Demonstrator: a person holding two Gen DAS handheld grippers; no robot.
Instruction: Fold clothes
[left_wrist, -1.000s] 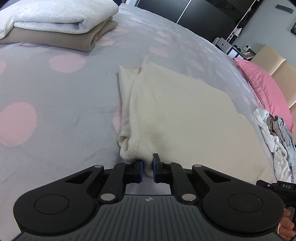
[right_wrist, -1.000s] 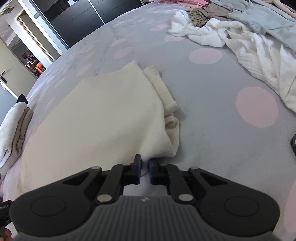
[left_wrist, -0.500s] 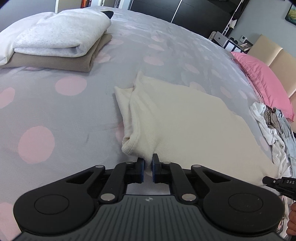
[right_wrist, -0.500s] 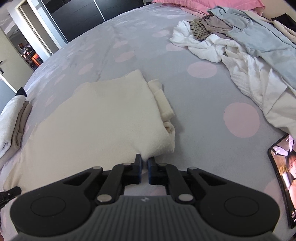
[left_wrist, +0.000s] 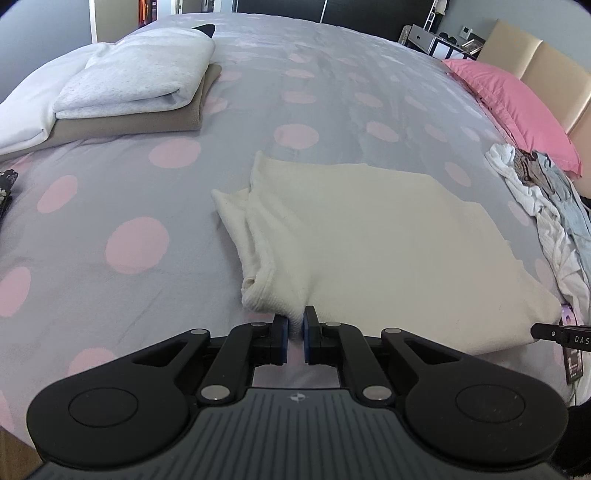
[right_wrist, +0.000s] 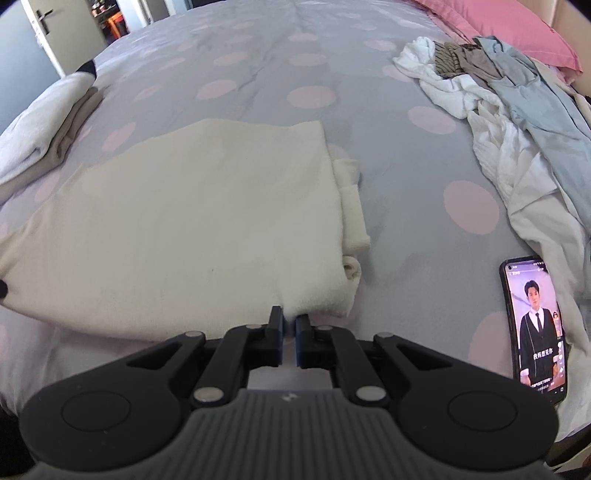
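Currently, status per item:
left gripper (left_wrist: 294, 334): clenching the near-left corner of the cream sweater (left_wrist: 369, 236); blue pads are pinching a fold of the knit between them.
right gripper (right_wrist: 289, 338): clenching the near-right corner of the same sweater (right_wrist: 192, 218); jaws are nearly touching, with cloth caught at the tips.
cream sweater: lying half-folded on the grey bedspread (left_wrist: 110, 192) with pink dots; near edge is rising slightly at both pinched corners, the rest is resting flat.
sleeves: tucked in along the side edges, with cuffs poking out at left (left_wrist: 231, 206) and right (right_wrist: 352, 210).
folded stack (left_wrist: 136, 88): sitting far left on the bed, a white piece on top of a beige one, well apart from the sweater.
unfolded pile (right_wrist: 509, 110): white, light blue and brown garments are lying crumpled on the right side of the bed, near the pink pillow (left_wrist: 517, 107).
phone (right_wrist: 533, 325): lying face up on the bedspread, right of the right gripper, screen lit, just beside the edge of the white garment.
right gripper tip in left view (left_wrist: 561, 334): showing at the frame's right edge, at the sweater's far corner.
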